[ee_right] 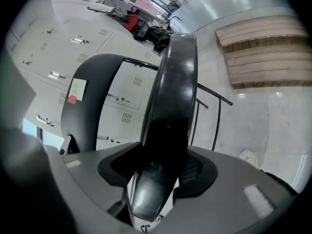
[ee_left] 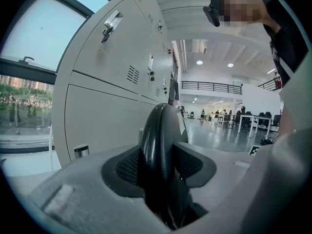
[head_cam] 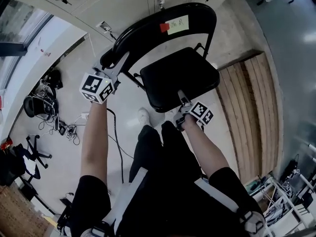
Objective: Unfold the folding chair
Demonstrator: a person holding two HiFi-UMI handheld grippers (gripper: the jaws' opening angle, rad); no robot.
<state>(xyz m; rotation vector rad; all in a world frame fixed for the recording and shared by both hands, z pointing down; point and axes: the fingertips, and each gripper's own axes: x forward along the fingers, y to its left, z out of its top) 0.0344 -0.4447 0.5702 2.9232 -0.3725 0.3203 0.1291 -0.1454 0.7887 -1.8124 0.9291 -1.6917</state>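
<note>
Holding backrest: left gripper [head_cam: 117, 65] is clamped on the top rim of the backrest [ee_left: 161, 145], its jaws spread only by the rim's thickness.
Folding chair [head_cam: 180, 78]: stands on the floor [head_cam: 69, 68] before the lockers [ee_left: 107, 82], with the seat looking nearly level.
Seat: right gripper [head_cam: 181, 98] pinches the front edge of the seat [ee_right: 170, 106].
Handling: probably stiff and fairly heavy. The smooth skin may slip, so grip the rims squarely, clear of the hinges.
</note>
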